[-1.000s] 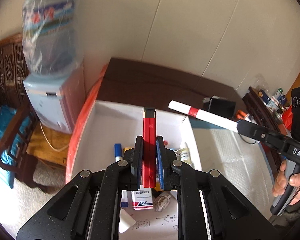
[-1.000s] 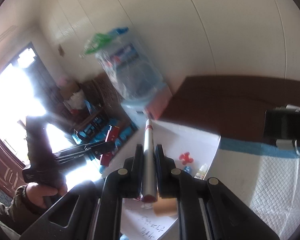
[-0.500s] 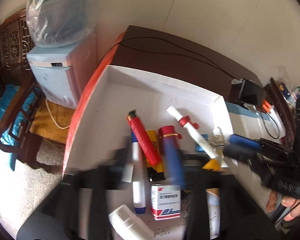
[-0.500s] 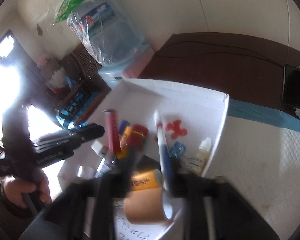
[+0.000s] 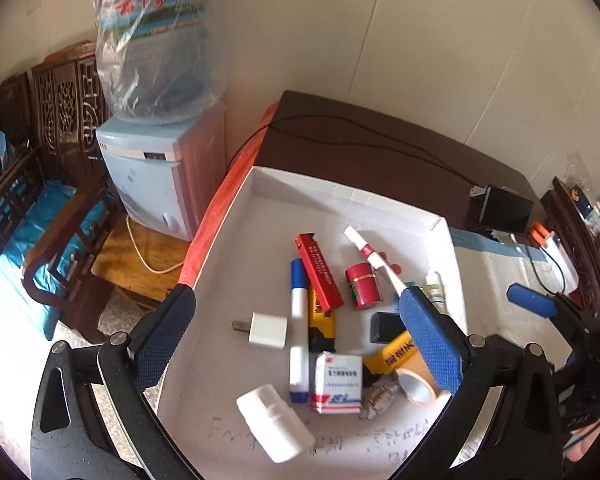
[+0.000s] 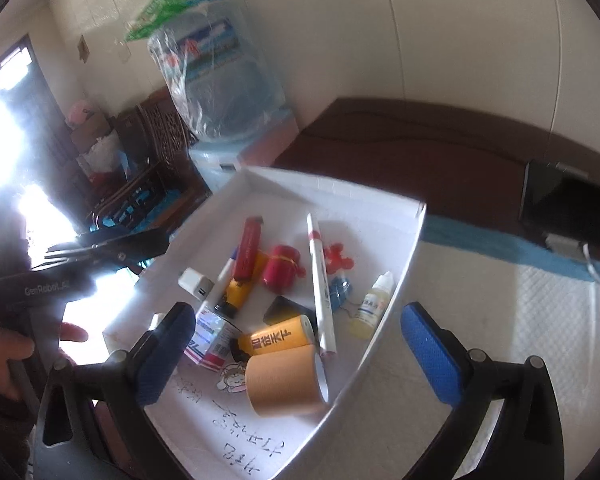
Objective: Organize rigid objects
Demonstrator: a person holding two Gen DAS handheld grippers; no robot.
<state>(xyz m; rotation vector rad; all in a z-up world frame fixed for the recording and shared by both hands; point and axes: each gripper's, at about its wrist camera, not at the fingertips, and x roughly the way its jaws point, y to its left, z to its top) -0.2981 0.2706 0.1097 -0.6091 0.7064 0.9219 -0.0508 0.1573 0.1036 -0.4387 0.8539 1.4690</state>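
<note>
Left wrist view: left gripper [image 5: 300, 340] hangs over the white box [image 5: 340, 192], jaws opening, nothing between the fingers [image 5: 162, 336].
Right wrist view: right gripper [image 6: 296, 354] over the same box, jaws opening too — nothing pinched between its fingers [image 6: 432, 352].
Task's things: all lie in the box, ahead of and below both sets of fingertips.
Risk, tape: the tape roll [image 6: 284, 380] sits right between the right fingertips — a downward reach could knock it onto the small figure beside it.
Risk, stack: the red lighter [image 5: 319, 272] lies across the yellow lighter [image 5: 321, 324], touching the blue-capped marker [image 5: 299, 328]; a grab at one likely drags the others.
Risk, pen: the white pen [image 6: 320, 284] runs under the left gripper's right finger in the left view — a closing jaw could clip it.
Risk, collision: the two grippers are near each other over one box, so they could bump.
Count, lighters: two, one red and one yellow.
Count, pens and markers: two.
Count, bottles: one white pill bottle [image 5: 276, 424], one yellow bottle [image 6: 278, 336], one dropper bottle [image 6: 370, 306].
Count, others: one charger plug [image 5: 266, 330], one medicine carton [image 5: 338, 382], one red canister [image 5: 362, 284], one tape roll.
</note>
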